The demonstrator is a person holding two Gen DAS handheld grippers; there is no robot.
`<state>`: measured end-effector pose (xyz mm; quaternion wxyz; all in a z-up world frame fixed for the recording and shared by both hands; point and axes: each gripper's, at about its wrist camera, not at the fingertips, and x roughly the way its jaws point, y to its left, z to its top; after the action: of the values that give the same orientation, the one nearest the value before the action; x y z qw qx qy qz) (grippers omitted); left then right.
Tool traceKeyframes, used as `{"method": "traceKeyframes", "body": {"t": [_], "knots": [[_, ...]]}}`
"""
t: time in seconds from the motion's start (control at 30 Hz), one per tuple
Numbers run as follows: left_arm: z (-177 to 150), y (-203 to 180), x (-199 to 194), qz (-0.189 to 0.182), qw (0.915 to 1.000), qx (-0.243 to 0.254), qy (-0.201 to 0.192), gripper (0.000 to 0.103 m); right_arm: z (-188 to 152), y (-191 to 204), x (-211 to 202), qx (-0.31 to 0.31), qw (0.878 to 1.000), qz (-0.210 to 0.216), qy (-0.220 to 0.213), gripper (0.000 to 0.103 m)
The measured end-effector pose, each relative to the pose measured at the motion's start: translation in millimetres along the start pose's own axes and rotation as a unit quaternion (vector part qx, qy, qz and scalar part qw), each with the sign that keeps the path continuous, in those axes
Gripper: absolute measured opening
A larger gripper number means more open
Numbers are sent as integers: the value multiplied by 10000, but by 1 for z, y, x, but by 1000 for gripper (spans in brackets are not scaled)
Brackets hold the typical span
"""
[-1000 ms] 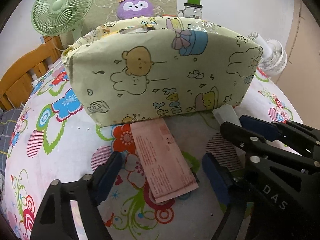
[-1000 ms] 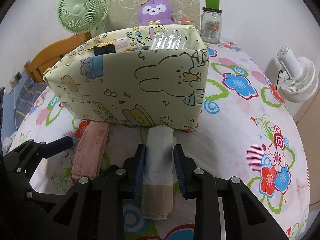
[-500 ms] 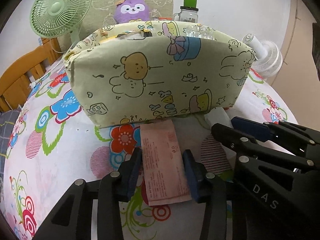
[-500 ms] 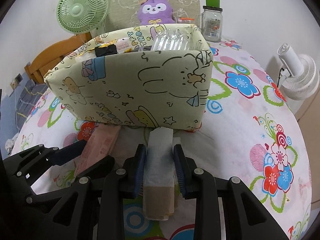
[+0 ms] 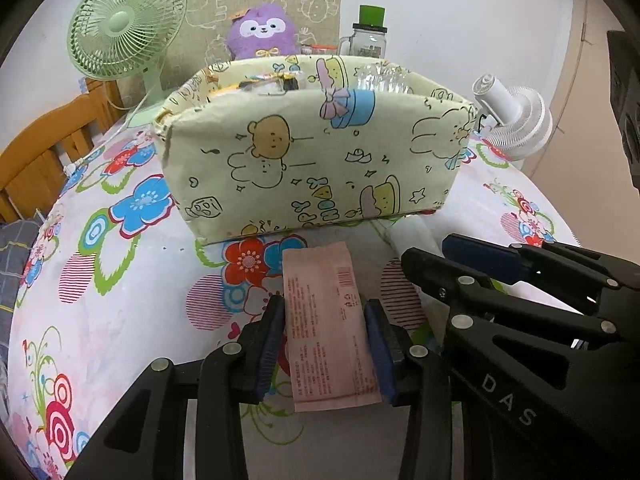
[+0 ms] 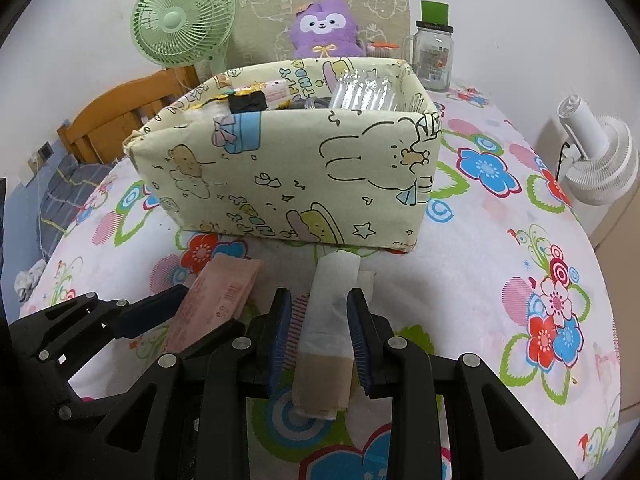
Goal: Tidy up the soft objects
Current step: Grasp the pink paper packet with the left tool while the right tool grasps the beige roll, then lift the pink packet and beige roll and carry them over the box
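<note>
Fingers of the left gripper [image 5: 325,344] have just closed on a pink packet [image 5: 330,324], their blue pads pressing its long edges from either side while its far end points toward the box. The right gripper [image 6: 319,334] clamps a white tissue pack [image 6: 328,322] in the same way, pads tight against both sides, the pack's tan end sticking out toward the camera. In the right wrist view the pink packet [image 6: 218,300] sits to the left of the tissue pack, the two near each other but apart. Both packs lie just in front of a cartoon-printed fabric box [image 5: 312,152] that stands on the flower-patterned desk cover [image 5: 120,308]. The box already holds several things, including a crinkled clear plastic item [image 6: 366,94] in its right part. Behind the box stand a purple plush toy [image 6: 326,28], a green fan [image 5: 126,26], and a glass jar with a green lid [image 5: 370,34]. A white fan [image 6: 598,160] sits off the desk's right edge.
</note>
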<state>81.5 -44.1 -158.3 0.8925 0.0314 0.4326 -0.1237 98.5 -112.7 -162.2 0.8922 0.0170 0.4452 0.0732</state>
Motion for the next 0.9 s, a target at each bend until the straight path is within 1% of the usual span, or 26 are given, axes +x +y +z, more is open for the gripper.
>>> {"method": "traceKeyframes", "body": {"t": [0.4, 0.57, 0.7, 0.77, 0.8, 0.83, 0.87, 0.9], "knots": [[-1, -1, -18, 69, 9998, 8, -170, 41, -2, 5, -20, -23, 9998, 18, -188, 30], [-3, -2, -16, 60, 9999, 6, -138, 41, -4, 5, -22, -8, 9998, 37, -215, 31], [-4, -2, -9, 48, 10000, -6, -41, 41, -6, 5, -19, 17, 9999, 62, -151, 32], [-5, -1, -6, 50, 10000, -11, -14, 41, -7, 4, -16, 27, 9999, 36, -90, 34], [-5, 0, -4, 48, 10000, -25, 13, 41, -7, 4, -14, 37, 10000, 26, -72, 38], [-6, 1, -2, 40, 10000, -32, 31, 41, -8, 3, -12, 61, 10000, 0, -41, 46], [-6, 2, -1, 36, 10000, -40, 42, 41, -8, 2, -11, 81, 10000, -21, -23, 51], [-6, 2, 1, 30, 10000, -45, 50, 41, -8, 1, -8, 127, 9999, -56, 12, 59]]}}
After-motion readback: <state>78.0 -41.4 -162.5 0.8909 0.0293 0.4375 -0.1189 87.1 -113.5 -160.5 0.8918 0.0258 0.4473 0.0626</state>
